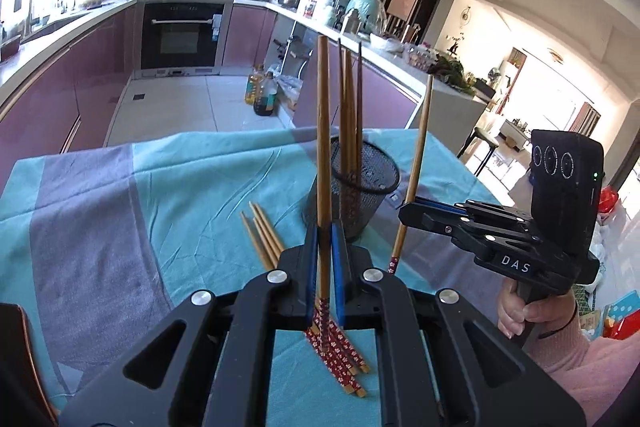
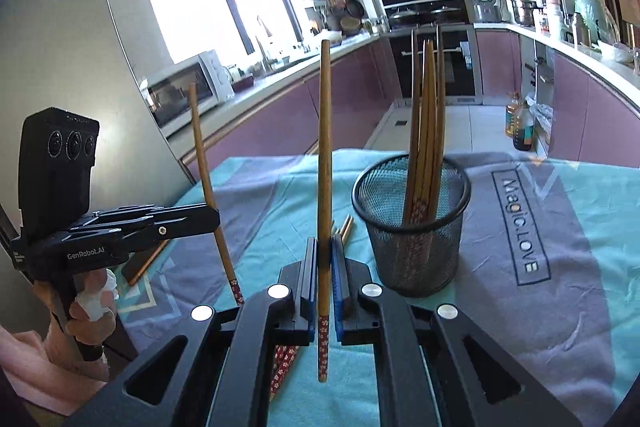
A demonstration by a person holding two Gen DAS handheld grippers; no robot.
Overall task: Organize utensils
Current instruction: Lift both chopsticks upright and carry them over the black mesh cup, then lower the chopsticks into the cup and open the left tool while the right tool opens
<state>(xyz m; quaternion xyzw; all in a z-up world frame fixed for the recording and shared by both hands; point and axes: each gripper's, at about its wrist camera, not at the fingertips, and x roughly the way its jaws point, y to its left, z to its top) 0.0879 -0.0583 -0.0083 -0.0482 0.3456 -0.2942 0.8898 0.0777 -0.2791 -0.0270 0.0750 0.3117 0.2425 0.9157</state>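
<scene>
A: Each gripper is clamped on one chopstick: the left gripper (image 1: pixel 325 263) holds the left chopstick (image 1: pixel 323 131) upright, the right gripper (image 2: pixel 324 283) the right chopstick (image 2: pixel 325 155).

B: And the mesh cup (image 2: pixel 416 227)?

A: Mid-tablecloth (image 2: pixel 580 287), already holding several. Loose chopsticks (image 1: pixel 262 235) lie beside it, toward the near edge.

B: Then I'd bring one at a time over the rim, patterned end down, and release only once it's inside.
</scene>
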